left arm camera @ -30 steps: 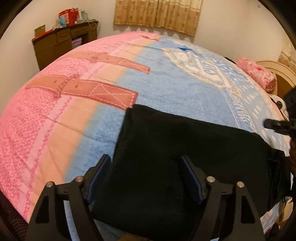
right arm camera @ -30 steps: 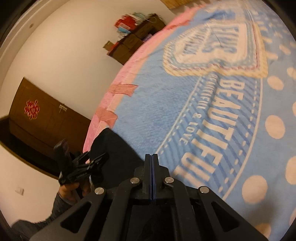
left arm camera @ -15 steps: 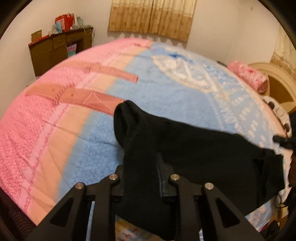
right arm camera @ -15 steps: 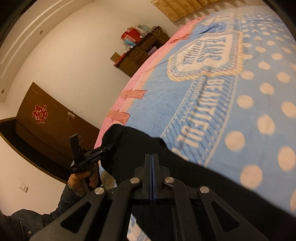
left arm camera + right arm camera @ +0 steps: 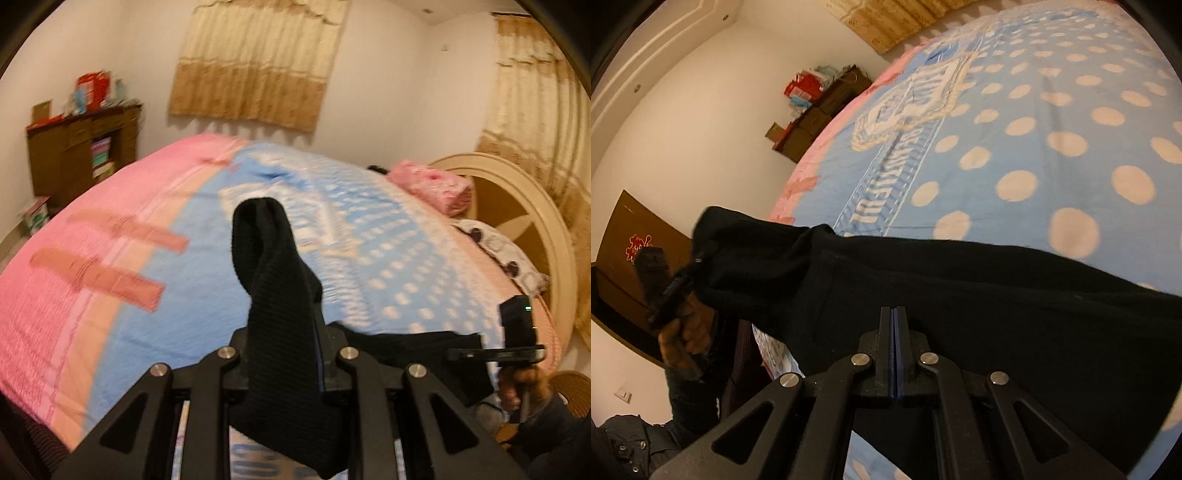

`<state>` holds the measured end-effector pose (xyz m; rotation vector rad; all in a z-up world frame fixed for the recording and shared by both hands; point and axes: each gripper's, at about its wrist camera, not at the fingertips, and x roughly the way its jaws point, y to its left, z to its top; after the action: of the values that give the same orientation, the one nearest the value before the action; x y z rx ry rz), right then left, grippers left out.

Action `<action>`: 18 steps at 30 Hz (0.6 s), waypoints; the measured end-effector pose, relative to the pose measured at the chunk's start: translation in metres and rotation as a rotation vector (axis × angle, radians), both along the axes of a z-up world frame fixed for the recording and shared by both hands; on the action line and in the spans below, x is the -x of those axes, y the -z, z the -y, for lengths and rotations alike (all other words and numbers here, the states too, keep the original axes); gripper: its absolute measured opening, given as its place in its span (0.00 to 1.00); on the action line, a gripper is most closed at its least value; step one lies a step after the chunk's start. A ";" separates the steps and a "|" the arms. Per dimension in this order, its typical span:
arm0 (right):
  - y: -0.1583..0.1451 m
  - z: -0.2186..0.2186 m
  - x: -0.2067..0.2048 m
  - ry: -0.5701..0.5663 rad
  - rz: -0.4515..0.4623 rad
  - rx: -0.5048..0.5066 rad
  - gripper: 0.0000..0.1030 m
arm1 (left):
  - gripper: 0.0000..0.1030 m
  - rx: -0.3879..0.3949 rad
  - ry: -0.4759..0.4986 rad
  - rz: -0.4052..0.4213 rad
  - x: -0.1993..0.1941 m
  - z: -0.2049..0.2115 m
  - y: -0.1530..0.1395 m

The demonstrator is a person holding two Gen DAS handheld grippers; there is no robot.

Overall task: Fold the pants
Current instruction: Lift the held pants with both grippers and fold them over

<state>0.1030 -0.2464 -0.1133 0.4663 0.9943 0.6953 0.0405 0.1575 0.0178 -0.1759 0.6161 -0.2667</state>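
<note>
Black knit pants [image 5: 280, 332] are lifted off the bed, stretched between both grippers. My left gripper [image 5: 284, 354] is shut on one end, and the cloth bunches up and over its fingers. In the right wrist view the pants [image 5: 960, 291] span the frame above the bedspread. My right gripper [image 5: 894, 332] has its jaws pressed together with the black cloth at its tips. The left gripper [image 5: 698, 262] shows there at the left, holding the far end. The right gripper body [image 5: 517, 343] shows at the right of the left wrist view.
The bed carries a pink and blue bedspread [image 5: 369, 236] with white dots. A folded pink blanket [image 5: 432, 184] and a cream round headboard [image 5: 524, 206] lie at the right. A brown cabinet [image 5: 77, 151] stands by the left wall. A brown door [image 5: 631, 236] is behind.
My left gripper closed on the pants' end and lifted it. Both grippers rose, and the pants came up off the bed and hang stretched between them.
</note>
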 end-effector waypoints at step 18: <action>-0.007 0.110 0.068 0.230 0.100 -0.136 0.01 | 0.21 -0.209 0.447 -0.018 -0.004 0.259 0.015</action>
<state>0.0348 -0.3563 -0.1067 0.6484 0.7879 0.5751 0.0449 -0.1012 0.0026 0.1651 0.6931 -0.6289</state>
